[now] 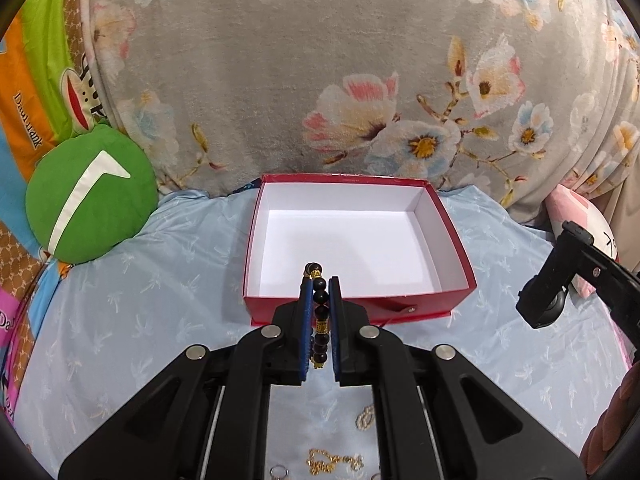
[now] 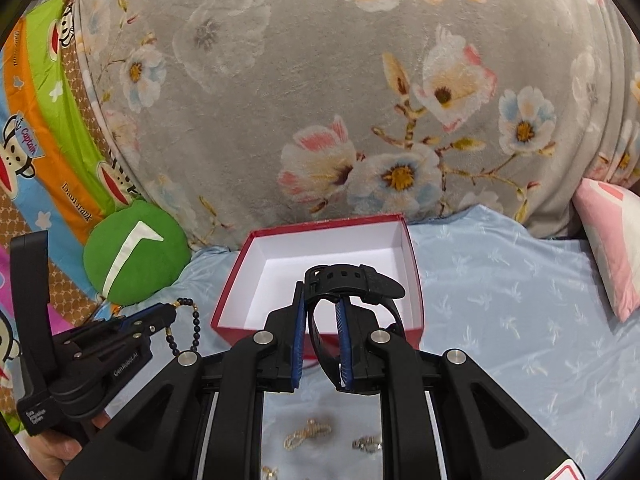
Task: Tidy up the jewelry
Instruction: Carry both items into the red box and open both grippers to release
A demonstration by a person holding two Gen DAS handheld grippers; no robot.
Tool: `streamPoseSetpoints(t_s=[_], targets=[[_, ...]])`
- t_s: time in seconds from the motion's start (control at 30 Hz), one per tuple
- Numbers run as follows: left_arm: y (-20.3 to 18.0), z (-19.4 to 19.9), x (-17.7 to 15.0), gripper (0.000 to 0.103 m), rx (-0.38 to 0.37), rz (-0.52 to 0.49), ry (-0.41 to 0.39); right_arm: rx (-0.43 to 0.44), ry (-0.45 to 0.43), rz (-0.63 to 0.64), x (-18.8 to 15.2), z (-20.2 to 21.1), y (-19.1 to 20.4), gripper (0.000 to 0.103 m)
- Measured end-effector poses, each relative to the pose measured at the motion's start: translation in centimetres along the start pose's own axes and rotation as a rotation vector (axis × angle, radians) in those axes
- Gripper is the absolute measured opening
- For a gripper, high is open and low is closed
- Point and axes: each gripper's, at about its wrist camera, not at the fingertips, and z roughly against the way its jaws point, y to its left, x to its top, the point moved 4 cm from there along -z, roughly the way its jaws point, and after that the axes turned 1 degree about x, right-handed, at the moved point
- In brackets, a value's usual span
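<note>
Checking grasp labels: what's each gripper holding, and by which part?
Left gripper: beaded bracelet, pinched across its strand. Right gripper: black watch, clamped on its strap.

The red cardboard box (image 1: pixel 362 308) is showing a matt white paper lining. The black-and-gold bead bracelet (image 1: pixel 320 312) is gleaming glossy; the black rubber-strap watch (image 2: pixel 352 284) is looking matt. The pale blue bedsheet (image 1: pixel 140 320) is shining smooth, silky.

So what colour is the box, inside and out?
The box: red outside, white inside, clearest in the left wrist view.
</note>
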Motion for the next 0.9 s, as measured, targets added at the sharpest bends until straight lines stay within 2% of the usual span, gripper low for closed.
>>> streamPoseSetpoints(t_s=[0.23,0.43,0.63,0.9], targets=[[-0.1,-3.3,3.2,0.007,0.010,-0.002,-0.011,0.023,0.019,0.016,2.7,-4.8,0.1,0.013],[-0.5,-7.3,4.9,0.007,0.035,-0.012,0.005,0.027,0.058,0.003,3.6,-9.6,-0.7,0.013],[-1.2,-11.6,5.5,0.007,0.038,-0.027,0.036,0.010,0.114,-0.026,3.1,-14.3,-2.3,0.013],[-1.2,-17.2,4.5,0.007,0.055,-0.021,0.101,-0.019,0.180,-0.045,1.2,-19.6,-4.0,0.013]])
